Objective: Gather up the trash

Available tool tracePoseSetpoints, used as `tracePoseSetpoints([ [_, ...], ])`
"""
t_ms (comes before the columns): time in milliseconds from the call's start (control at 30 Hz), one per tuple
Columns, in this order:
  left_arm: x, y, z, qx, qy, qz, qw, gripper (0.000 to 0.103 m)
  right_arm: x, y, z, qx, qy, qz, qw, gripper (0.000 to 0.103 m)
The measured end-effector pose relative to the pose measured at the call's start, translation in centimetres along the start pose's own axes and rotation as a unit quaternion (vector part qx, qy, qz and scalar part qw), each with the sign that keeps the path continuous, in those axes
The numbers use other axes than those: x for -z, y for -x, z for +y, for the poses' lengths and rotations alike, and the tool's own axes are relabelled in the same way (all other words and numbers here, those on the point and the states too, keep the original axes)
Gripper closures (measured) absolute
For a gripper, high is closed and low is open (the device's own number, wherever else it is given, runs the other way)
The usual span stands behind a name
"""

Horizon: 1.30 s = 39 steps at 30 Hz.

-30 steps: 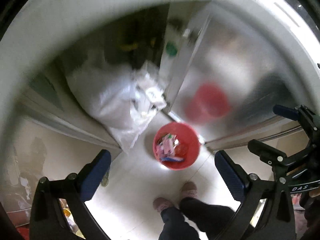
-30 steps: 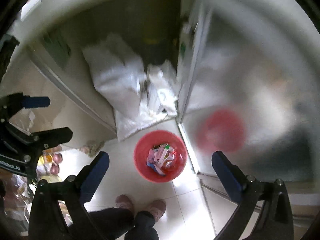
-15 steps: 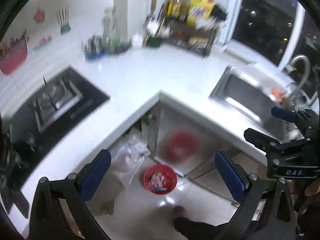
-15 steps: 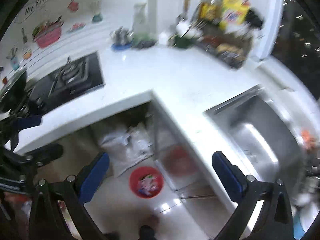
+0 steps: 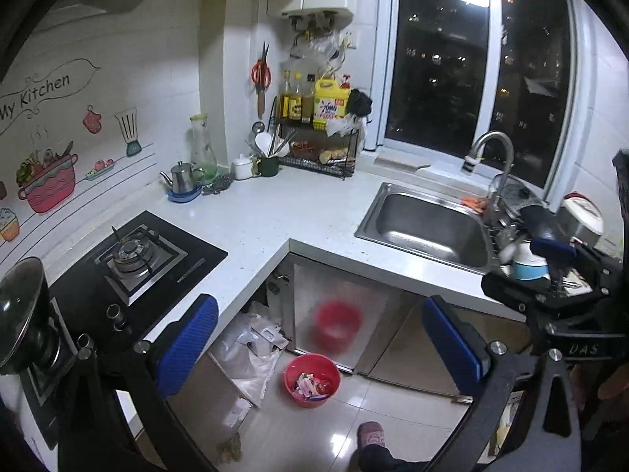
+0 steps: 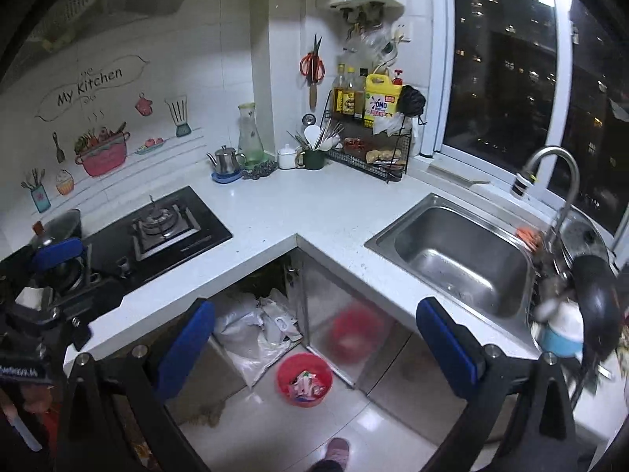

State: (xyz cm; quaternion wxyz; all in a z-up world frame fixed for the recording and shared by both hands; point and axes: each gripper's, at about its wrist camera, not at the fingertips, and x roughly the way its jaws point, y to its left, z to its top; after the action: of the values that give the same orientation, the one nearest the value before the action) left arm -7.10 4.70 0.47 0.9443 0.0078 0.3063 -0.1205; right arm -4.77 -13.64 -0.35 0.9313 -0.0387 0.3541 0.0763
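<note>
Left of the round red plastic bin (image 5: 312, 379) (image 6: 304, 378), a black glass gas hob (image 5: 129, 259) (image 6: 157, 232) is set into the white L-shaped surface (image 5: 271, 212) (image 6: 314, 204), with a glass-lidded pot (image 5: 19, 314) at its near end. Beneath the surface edge, just left of the bin, crumpled white plastic bags (image 5: 247, 342) (image 6: 255, 326) fill the open cupboard and spill onto the glossy tiled floor (image 5: 393, 405) (image 6: 373, 424). The bin stands on that floor (wrappers inside), close against a brushed-metal cabinet door (image 5: 338, 314) (image 6: 346, 306) that mirrors it as a red blur. Bare floor lies before it, up to a pink slipper (image 5: 371, 438) (image 6: 338, 450). Above and right of the bin, a stainless-steel sink (image 5: 428, 224) (image 6: 460, 255) is sunk in the surface, dishes crowding its far right rim. The left gripper (image 5: 314, 344) and right gripper (image 6: 312, 340) hang high over the bin, jaws spread wide, gripping nothing.
</note>
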Motion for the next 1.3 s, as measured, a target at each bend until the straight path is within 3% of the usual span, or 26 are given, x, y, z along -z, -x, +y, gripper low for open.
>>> tracePoseSetpoints([
  [267, 2.5, 4.2, -1.0, 0.008, -0.015, 0.004, 0.9998, 0.000, 1.9, 4.6, 2.9, 0.036, 0.006, -0.022, 0.999, 0.001],
  [433, 3.4, 5.2, -1.7, 0.009, -0.018, 0.004, 0.9998, 0.000, 2.5, 5.1, 3.1, 0.029, -0.009, -0.019, 0.999, 0.001],
  [800, 3.6, 5.7, -2.8, 0.010, -0.023, -0.003, 0.9997, 0.000, 3.4, 6.5, 3.9, 0.034, -0.010, -0.021, 0.999, 0.001],
  [1300, 3.7, 4.8, -2.6, 0.008, -0.010, 0.024, 0.9996, 0.000, 4.0, 5.9, 4.6, 0.034, -0.013, -0.013, 0.999, 0.001],
])
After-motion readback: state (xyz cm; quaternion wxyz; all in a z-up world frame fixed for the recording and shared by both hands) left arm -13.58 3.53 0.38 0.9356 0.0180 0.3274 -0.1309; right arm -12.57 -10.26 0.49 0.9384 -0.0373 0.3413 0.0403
